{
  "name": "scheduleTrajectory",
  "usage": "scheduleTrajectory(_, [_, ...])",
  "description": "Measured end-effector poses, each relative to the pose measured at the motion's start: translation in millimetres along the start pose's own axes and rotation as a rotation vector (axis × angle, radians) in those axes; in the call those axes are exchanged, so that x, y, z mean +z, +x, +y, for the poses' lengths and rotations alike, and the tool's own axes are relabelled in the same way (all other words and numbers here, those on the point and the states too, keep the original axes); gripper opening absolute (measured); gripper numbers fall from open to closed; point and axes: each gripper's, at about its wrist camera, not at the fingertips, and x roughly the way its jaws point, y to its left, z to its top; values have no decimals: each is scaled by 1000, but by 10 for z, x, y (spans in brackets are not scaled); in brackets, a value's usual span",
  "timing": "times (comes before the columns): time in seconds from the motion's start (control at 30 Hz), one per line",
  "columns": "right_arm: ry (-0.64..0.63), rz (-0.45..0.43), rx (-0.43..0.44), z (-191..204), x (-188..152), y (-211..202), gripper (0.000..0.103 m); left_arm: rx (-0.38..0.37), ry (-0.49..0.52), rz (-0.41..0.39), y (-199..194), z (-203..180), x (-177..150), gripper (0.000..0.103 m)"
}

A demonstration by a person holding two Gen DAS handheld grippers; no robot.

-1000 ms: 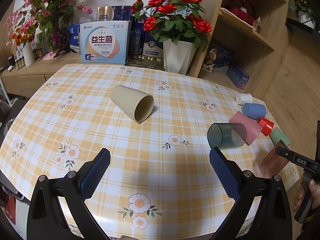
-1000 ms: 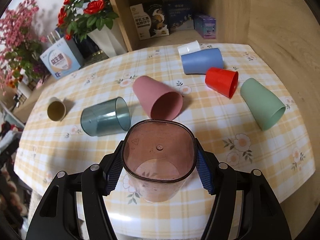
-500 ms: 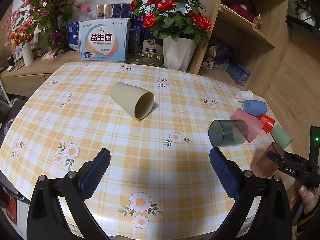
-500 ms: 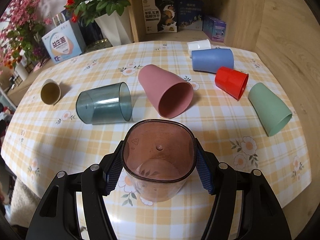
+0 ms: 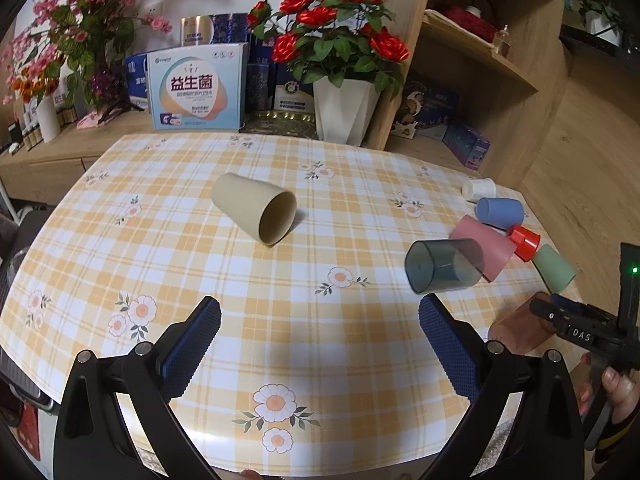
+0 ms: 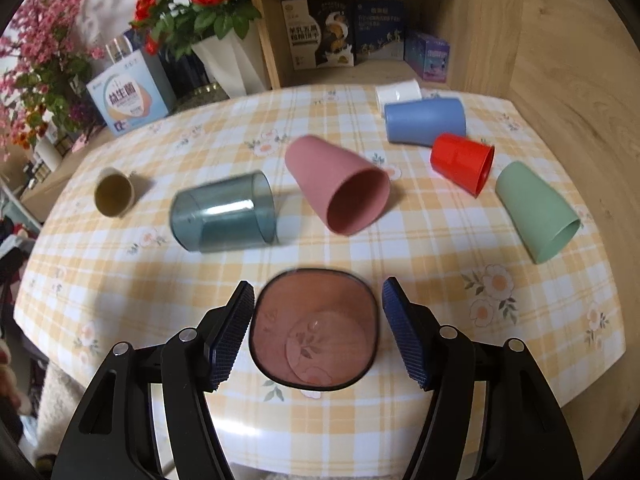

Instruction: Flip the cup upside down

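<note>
A translucent brown square cup (image 6: 316,332) stands on the table between the fingers of my right gripper (image 6: 318,330). The fingers are spread apart and clear of its sides, so the gripper is open. The same cup (image 5: 520,326) shows at the table's right edge in the left wrist view, with the right gripper (image 5: 576,320) over it. My left gripper (image 5: 320,340) is open and empty above the near part of the checked table (image 5: 280,320).
Other cups lie on their sides: beige (image 5: 256,212), dark teal (image 6: 226,218), pink (image 6: 340,188), blue (image 6: 426,120), red (image 6: 464,162), green (image 6: 536,210), white (image 6: 398,92). A rose pot (image 5: 344,112), boxes and wooden shelves stand behind the table.
My right gripper has opened and let go of the brown cup, which now stands on the table. The left gripper has stayed open and almost still.
</note>
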Motion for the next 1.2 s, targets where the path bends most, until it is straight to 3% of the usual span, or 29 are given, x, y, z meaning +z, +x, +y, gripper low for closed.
scheduleTrajectory(0.23, [14,-103,40,51,162,-475,70,13,30,-47,-272,-152,191,97])
scheduleTrajectory(0.43, [-2,-201,59,126,252,-936,85,6,53,-102,-588,-284,342,97])
scheduleTrajectory(0.83, [-67,-361,46,309,250,-1638,86,-15,81,-177,-1081,-482,445,97])
scheduleTrajectory(1.2, [-58,-408,32,311,240,-1886,86,19,106,-215,-1232,-555,461,97])
